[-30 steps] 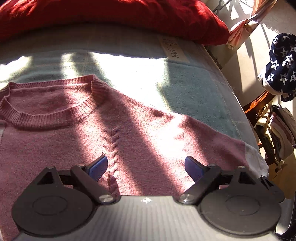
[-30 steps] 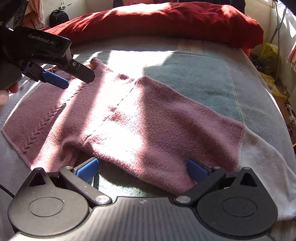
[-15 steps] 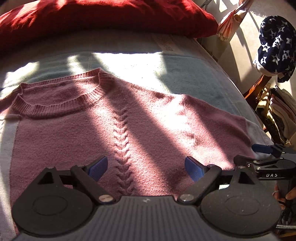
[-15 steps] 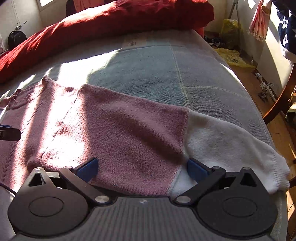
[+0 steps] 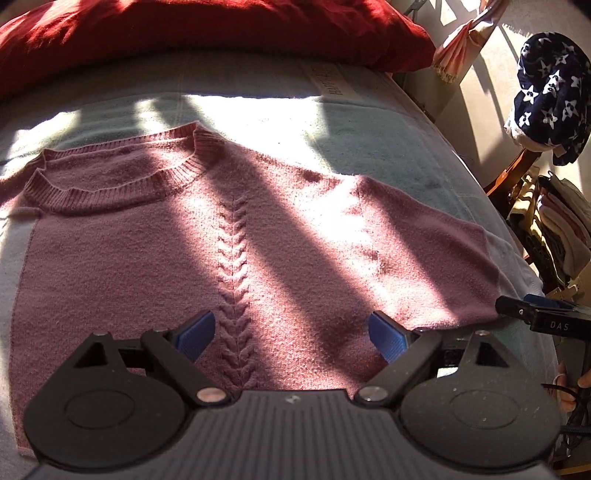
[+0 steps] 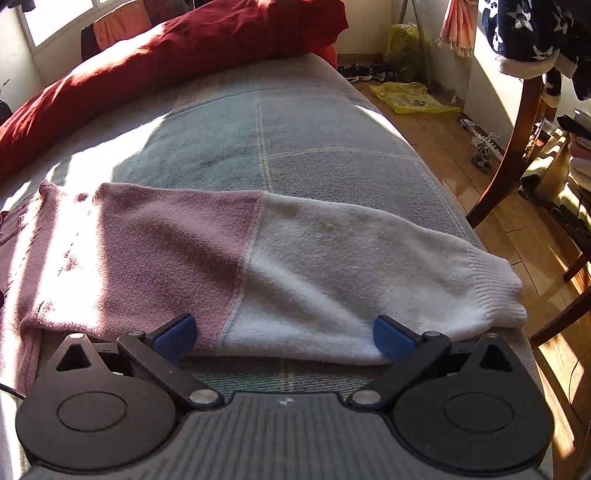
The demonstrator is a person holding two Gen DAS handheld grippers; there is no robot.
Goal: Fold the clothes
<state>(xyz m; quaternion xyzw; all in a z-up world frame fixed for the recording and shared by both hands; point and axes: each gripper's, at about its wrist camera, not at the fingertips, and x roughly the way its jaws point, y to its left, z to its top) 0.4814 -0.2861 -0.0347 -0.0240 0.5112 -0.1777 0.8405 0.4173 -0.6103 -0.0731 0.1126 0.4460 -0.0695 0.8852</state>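
The left claw (image 5: pixel 291 338) hovers spread apart over the sweater (image 5: pixel 229 236), which lies flat, front up, on the bed (image 5: pixel 369 140). The right claw (image 6: pixel 284 338), also apart, faces the outstretched sleeve (image 6: pixel 332 269), likely to fold it inward. "DAS" reads on the right claw's side in the left view.

Bed (image 6: pixel 332 147) with grey-green checked cover; pink-and-white sweater (image 5: pixel 295 258) spread flat at centre, red duvet (image 5: pixel 184 33) along the top.
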